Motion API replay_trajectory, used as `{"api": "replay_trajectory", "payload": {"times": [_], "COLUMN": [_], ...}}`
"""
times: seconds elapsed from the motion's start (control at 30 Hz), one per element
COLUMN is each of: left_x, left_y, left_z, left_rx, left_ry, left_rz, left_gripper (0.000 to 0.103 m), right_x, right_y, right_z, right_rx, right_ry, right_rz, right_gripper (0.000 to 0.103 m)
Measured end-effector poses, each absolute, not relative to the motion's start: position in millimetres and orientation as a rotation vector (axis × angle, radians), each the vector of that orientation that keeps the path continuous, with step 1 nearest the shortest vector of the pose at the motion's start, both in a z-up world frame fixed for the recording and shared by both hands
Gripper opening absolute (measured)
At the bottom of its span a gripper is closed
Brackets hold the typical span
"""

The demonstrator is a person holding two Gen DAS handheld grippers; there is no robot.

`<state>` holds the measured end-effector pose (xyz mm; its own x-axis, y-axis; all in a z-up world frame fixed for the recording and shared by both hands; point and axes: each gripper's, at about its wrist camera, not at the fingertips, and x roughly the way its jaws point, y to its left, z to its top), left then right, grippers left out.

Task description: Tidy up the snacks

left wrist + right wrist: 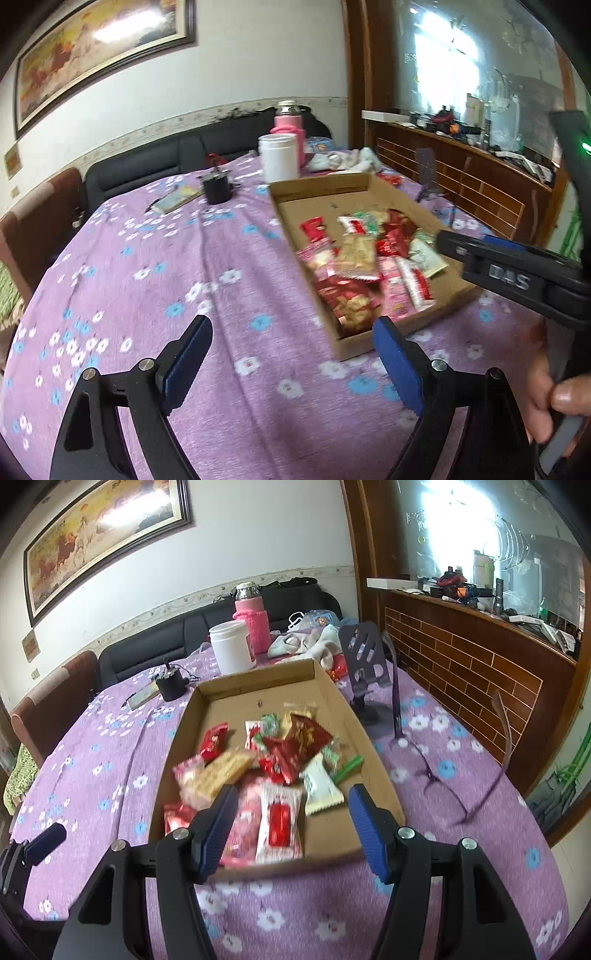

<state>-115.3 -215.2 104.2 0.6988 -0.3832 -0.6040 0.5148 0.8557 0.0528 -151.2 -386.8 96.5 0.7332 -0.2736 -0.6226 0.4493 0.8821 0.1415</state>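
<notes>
All snacks [266,771] sit piled in cardboard box [369,746] on purple tablecloth [184,277], unsorted, so prob little is done yet. Left gripper [291,363] & right gripper [290,829] both spread wide, holding nothing; right hovers over box's near end.

A framed horse painting [107,542] hangs on the white wall [266,528] above a dark sofa [207,627]. Right of the sofa, a cluttered wooden sideboard [476,657] stands under a bright window [454,520].
</notes>
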Motion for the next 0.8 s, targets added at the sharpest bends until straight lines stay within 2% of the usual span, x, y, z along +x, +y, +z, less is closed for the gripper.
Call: {"api": "replay_trajectory", "payload": {"times": [0.17, 0.33, 0.43, 0.8], "left_x": [-102.5, -96.2, -95.4, -84.0], "left_y": [-206.7, -204.6, -202.4, -201.7], "left_z": [92.9, 89.7, 91.8, 85.3], "left_rx": [0.223, 0.229, 0.224, 0.231], "left_ry": [0.655, 0.674, 0.661, 0.729], "left_rz": [-0.462, -0.434, -0.434, -0.424], "left_gripper": [0.093, 0.094, 0.100, 0.102], "right_x": [-160.1, -164.5, -170.8, -164.9], "right_y": [-370.1, -354.7, -349.1, -346.6], "right_z": [90.6, 85.8, 92.4, 89.8], "right_rx": [0.239, 0.184, 0.162, 0.132], "right_ry": [0.600, 0.559, 0.488, 0.517], "right_rz": [-0.445, -0.488, -0.512, -0.532], "right_gripper": [0.065, 0.075, 0.079, 0.082]}}
